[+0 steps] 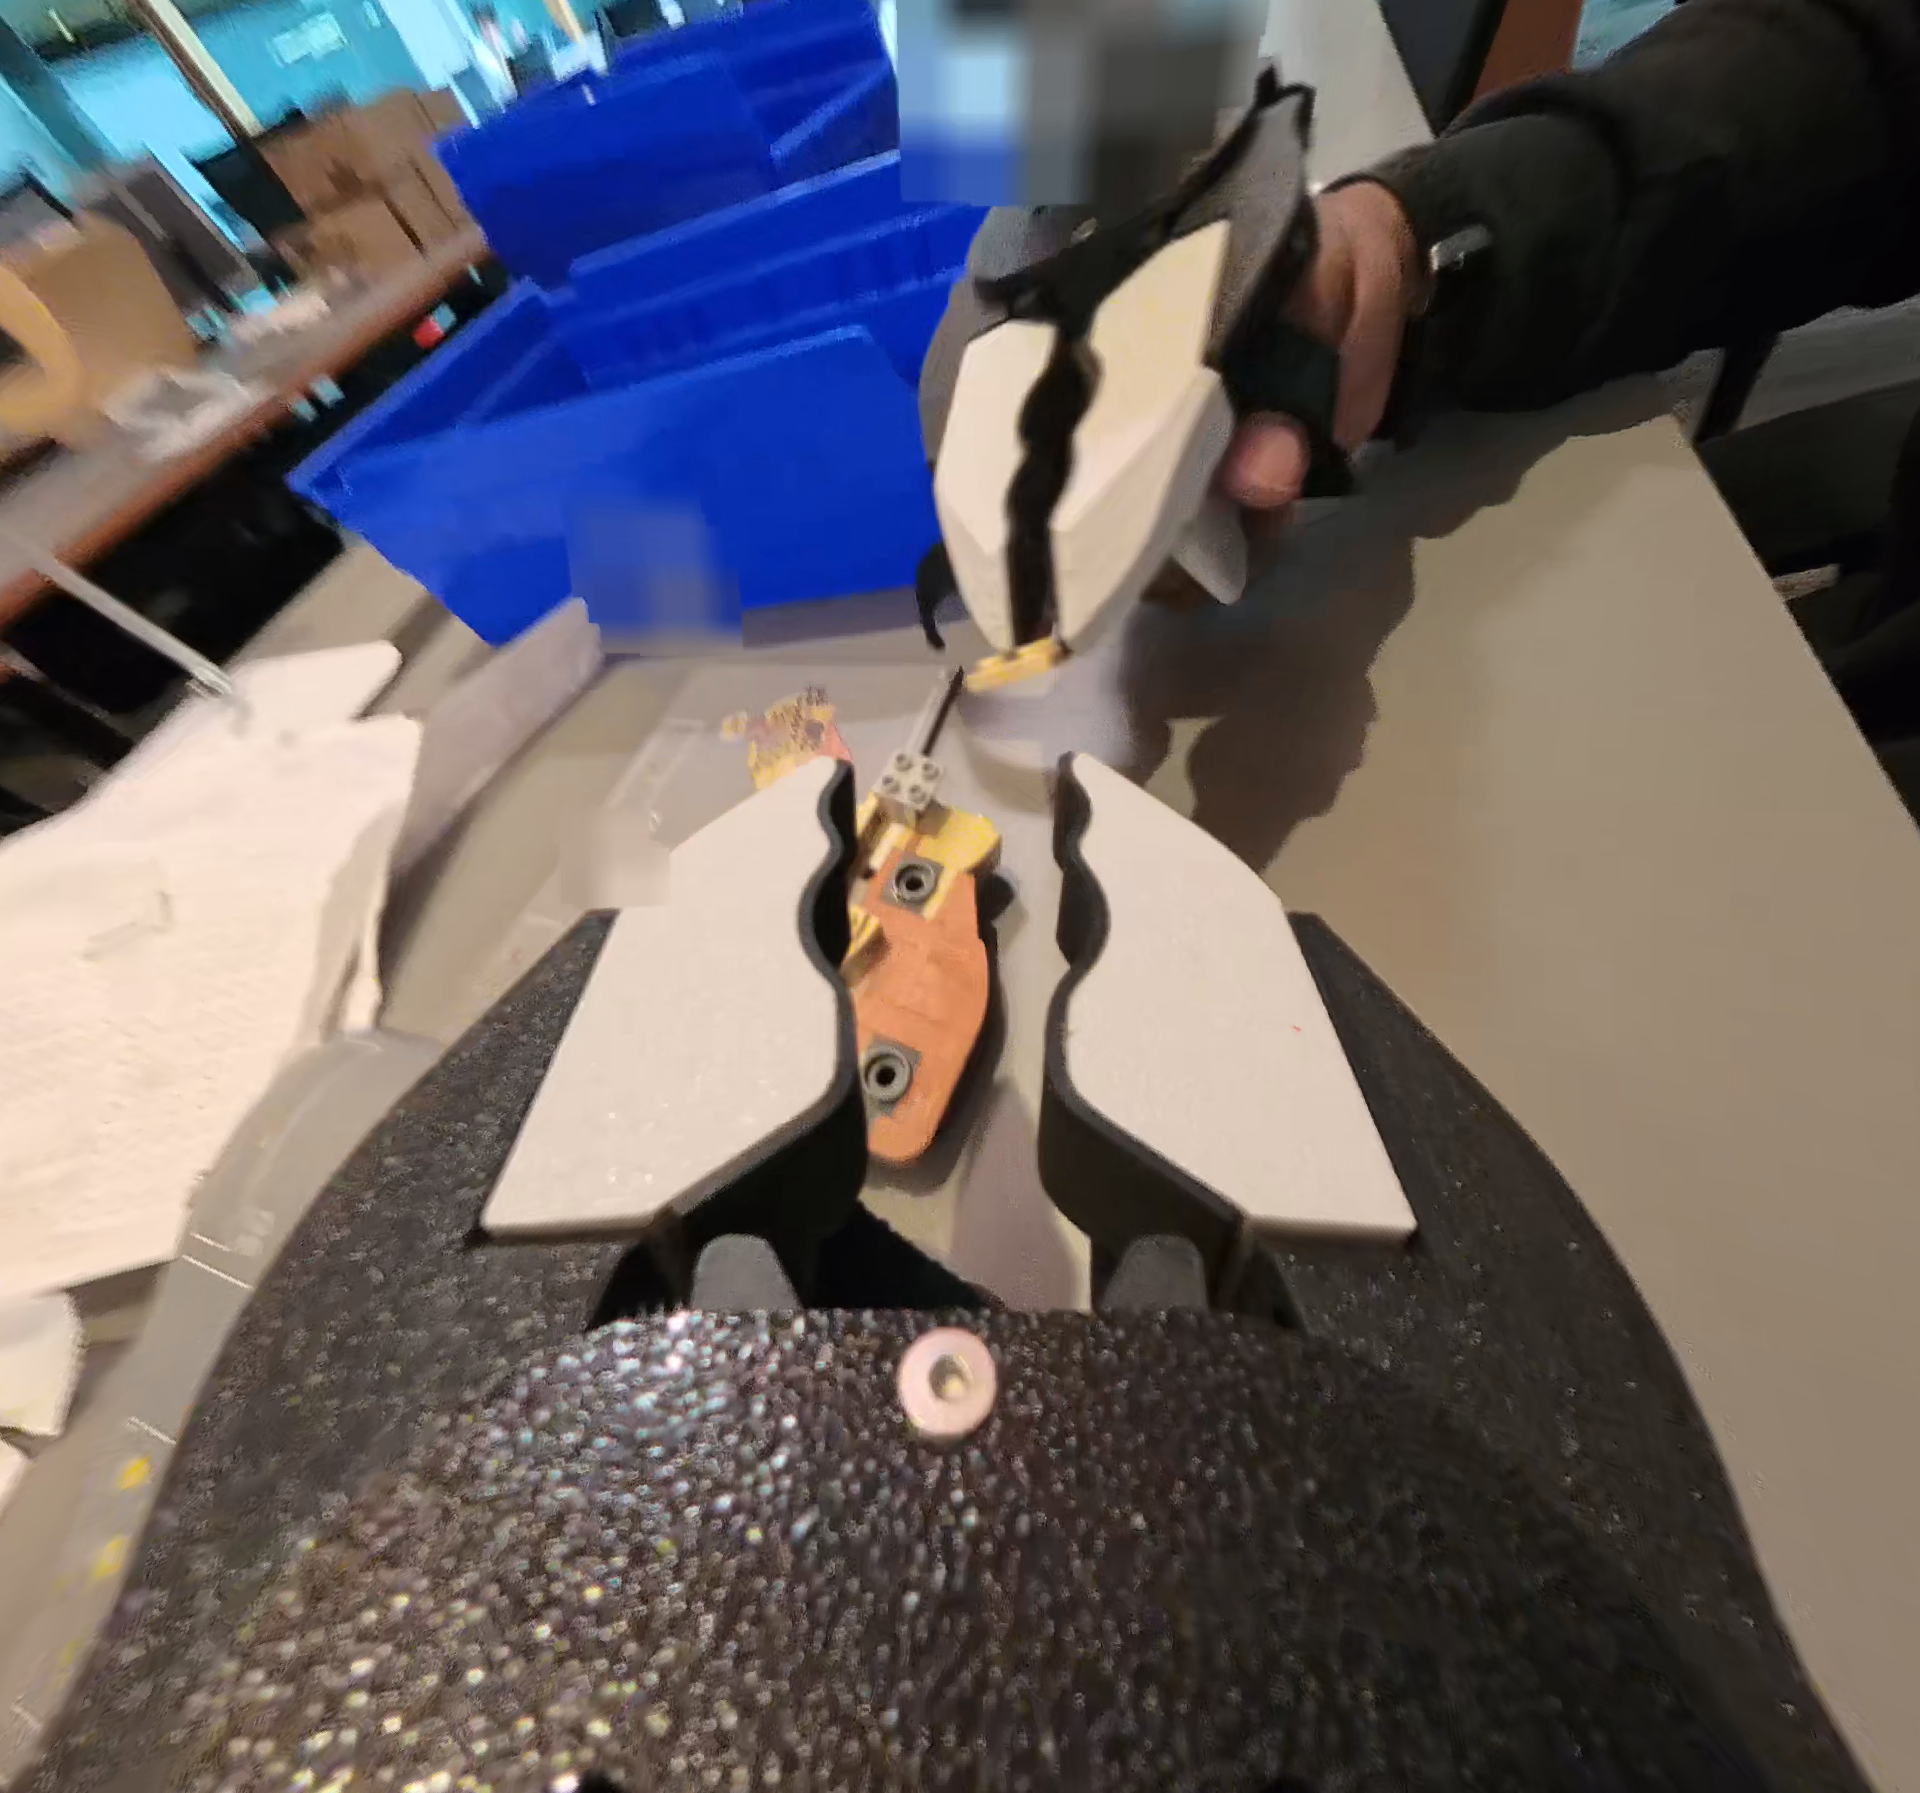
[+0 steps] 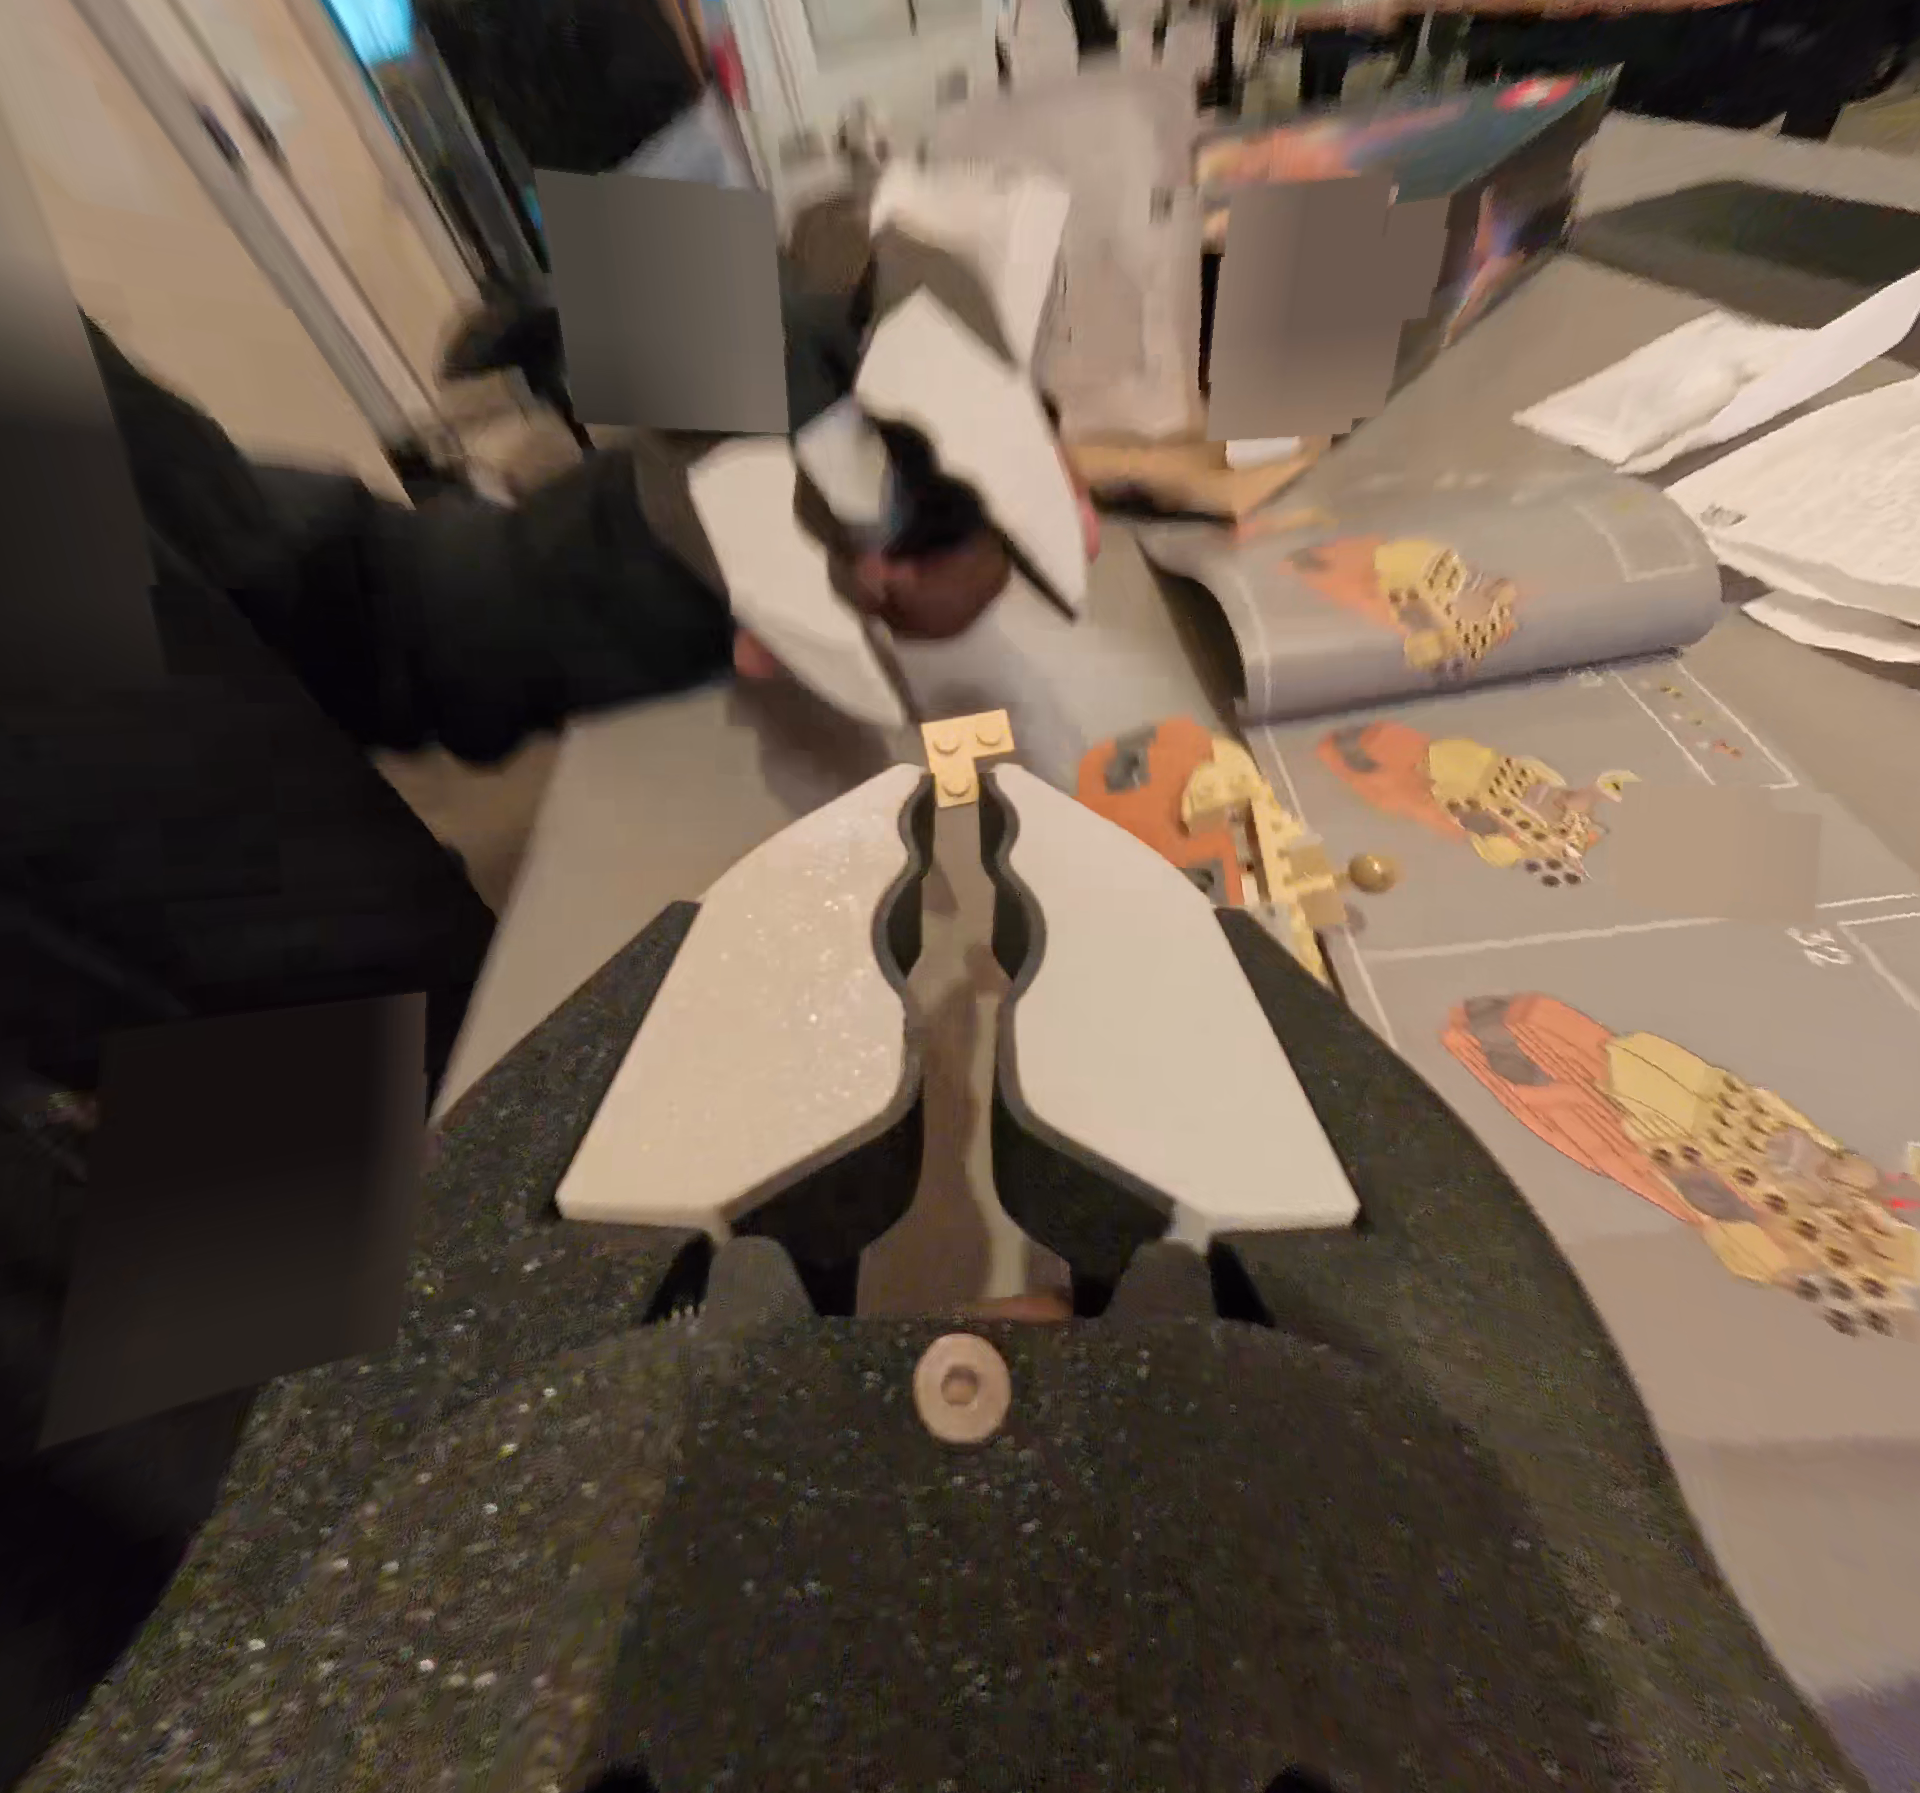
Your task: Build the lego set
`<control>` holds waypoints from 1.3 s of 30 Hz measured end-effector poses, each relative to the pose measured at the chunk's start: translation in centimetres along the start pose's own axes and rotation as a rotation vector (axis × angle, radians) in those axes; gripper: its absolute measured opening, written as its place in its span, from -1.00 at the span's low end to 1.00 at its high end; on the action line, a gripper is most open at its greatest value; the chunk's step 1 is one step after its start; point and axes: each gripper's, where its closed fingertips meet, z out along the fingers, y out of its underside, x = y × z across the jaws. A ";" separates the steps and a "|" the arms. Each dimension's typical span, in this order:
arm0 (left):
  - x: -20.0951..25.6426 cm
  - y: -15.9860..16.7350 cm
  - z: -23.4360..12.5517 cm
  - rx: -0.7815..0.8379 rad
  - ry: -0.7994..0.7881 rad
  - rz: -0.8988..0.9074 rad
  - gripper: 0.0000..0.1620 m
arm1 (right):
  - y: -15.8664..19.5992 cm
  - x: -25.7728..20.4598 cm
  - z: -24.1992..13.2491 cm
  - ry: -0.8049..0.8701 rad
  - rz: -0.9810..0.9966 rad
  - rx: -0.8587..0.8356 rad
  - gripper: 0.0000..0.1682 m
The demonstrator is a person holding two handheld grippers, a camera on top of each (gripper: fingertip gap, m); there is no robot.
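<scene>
Left wrist view, own gripper: the left gripper (image 1: 951,798) with pale grey fingers and black wavy pads is spread wide and grips nothing.
Left wrist view, model: the orange and tan lego model with two dark round holes (image 1: 920,974) lies on the grey table (image 1: 1558,808) between the spread fingers, close against the inner pad of the finger on the left of the picture; whether it touches that pad I cannot tell. A small light grey square brick with four studs (image 1: 911,775) sits on its far end.
Left wrist view, other gripper: the right gripper (image 1: 1039,631), held by a hand in a black sleeve (image 1: 1340,330), points down beyond the model and pinches a small tan piece (image 1: 1013,665) at its tips.
Left wrist view, only here: stacked blue plastic bins (image 1: 644,413) behind, white crumpled paper (image 1: 187,912) on the left.
Right wrist view, own gripper: the right gripper (image 2: 958,787) is nearly pressed together, pinching the tan L-shaped flat lego plate with three studs (image 2: 966,751) by one leg.
Right wrist view, other gripper: the left gripper (image 2: 894,538) is farther off, blurred, fingers apart.
Right wrist view, model: it (image 2: 1195,808) lies to the right of the tips, partly hidden by the right finger.
Right wrist view, only here: the open grey instruction booklet with printed pictures of the model (image 2: 1558,912), and a dark cardboard box (image 2: 1455,185) behind.
</scene>
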 end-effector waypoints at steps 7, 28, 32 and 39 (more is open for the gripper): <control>0.1 -2.3 0.0 0.091 -0.153 0.260 -0.55 | -3.1 -0.9 -0.3 -0.206 0.344 0.261 -0.91; 2.0 -1.7 -0.2 0.048 -0.105 0.493 -0.91 | -1.0 -2.6 1.1 -0.275 0.324 0.101 -0.91; 1.7 -1.5 0.0 0.031 -0.111 0.474 -0.92 | -0.9 -2.0 1.0 -0.232 0.294 0.091 -0.86; 0.8 -1.3 -0.1 0.010 -0.142 0.417 -0.92 | -0.8 -0.2 0.4 -0.093 0.193 0.063 -0.71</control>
